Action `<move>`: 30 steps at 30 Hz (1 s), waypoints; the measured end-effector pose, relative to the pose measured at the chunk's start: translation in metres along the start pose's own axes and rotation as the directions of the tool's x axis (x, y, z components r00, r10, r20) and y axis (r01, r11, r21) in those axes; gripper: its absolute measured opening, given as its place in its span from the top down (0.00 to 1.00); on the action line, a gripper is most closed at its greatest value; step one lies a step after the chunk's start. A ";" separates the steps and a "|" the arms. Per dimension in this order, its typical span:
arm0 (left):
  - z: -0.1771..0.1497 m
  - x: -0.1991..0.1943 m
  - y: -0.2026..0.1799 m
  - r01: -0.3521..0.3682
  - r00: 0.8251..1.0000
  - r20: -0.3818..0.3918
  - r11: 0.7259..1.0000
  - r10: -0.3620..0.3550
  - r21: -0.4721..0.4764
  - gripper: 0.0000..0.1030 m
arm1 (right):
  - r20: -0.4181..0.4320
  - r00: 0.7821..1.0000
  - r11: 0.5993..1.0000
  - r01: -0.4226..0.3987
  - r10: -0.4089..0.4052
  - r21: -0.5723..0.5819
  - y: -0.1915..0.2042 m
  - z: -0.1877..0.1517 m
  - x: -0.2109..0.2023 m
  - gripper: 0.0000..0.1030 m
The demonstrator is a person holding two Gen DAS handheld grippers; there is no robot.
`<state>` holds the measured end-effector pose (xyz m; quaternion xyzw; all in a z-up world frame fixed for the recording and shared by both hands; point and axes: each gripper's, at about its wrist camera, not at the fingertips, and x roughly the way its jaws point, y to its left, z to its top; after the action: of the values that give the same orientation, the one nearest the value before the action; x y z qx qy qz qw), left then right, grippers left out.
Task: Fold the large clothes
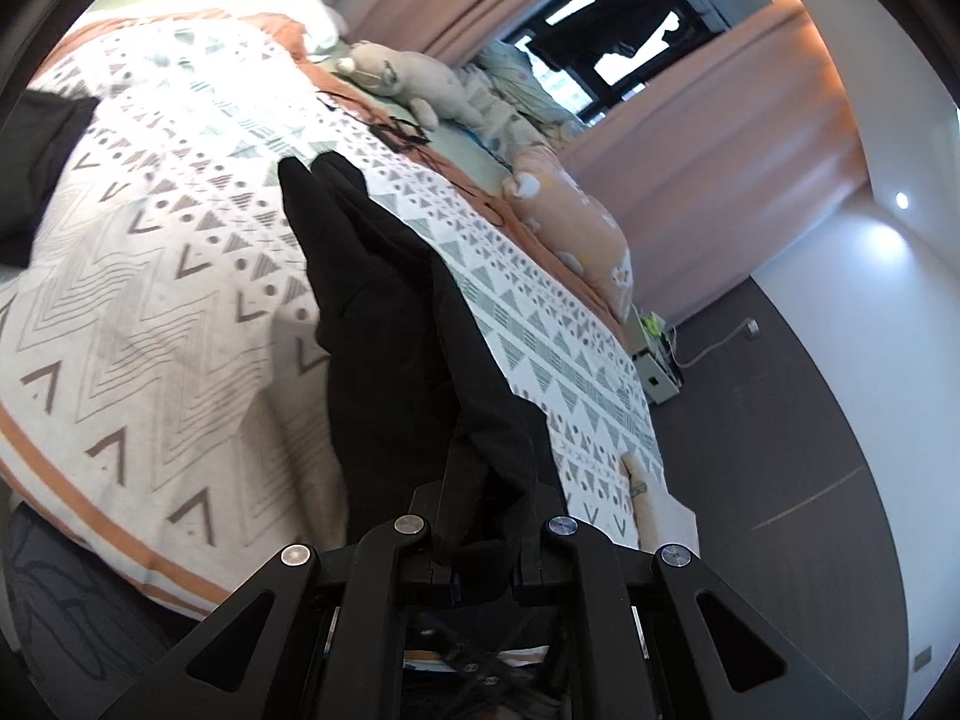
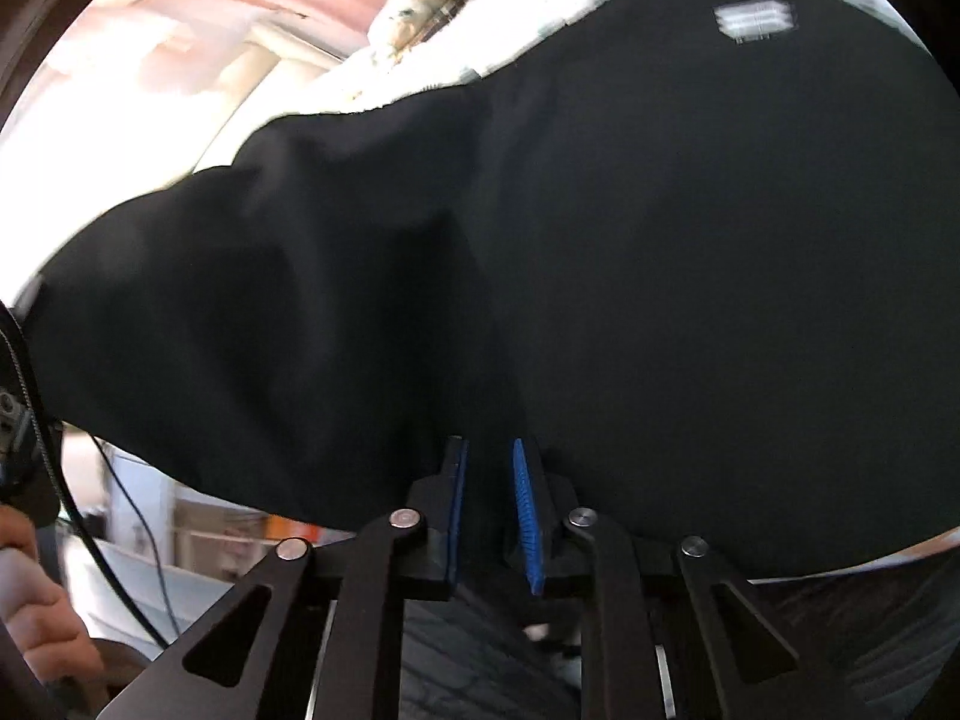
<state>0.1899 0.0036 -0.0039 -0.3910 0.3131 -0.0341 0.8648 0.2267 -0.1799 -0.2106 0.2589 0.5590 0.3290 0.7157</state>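
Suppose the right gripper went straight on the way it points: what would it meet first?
Most likely the black garment. The right gripper already has that cloth between its blue pads, and the garment fills nearly all the view ahead; what lies behind it is hidden.

No text can be read in either view. On the black garment point(image 2: 660, 270), at the far right in the right wrist view, sits a small pale label point(image 2: 755, 19) with what look like printed lines, too blurred to read. The patterned bedspread point(image 1: 180, 276) carries only triangles and chevrons, no letters or numbers.
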 end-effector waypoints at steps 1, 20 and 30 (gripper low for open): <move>-0.001 0.005 -0.007 0.004 1.000 -0.010 1.000 -0.003 0.014 0.91 | -0.011 1.000 1.000 -0.007 0.007 0.002 -0.003 -0.001 0.003 0.85; -0.095 0.166 -0.113 0.098 0.932 -0.362 0.981 -0.033 0.165 0.90 | 0.311 0.946 0.978 0.025 -0.090 0.207 -0.122 0.024 -0.156 0.85; -0.105 0.182 -0.097 0.131 0.887 -0.456 0.985 -0.067 0.112 0.61 | 0.390 0.913 0.954 -0.004 -0.118 0.298 -0.147 0.032 -0.189 0.49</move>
<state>0.2946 -0.1873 -0.0824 -0.3263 0.4815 -0.1898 0.7910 0.2542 -0.4190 -0.1924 0.4076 0.4491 0.1608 0.7786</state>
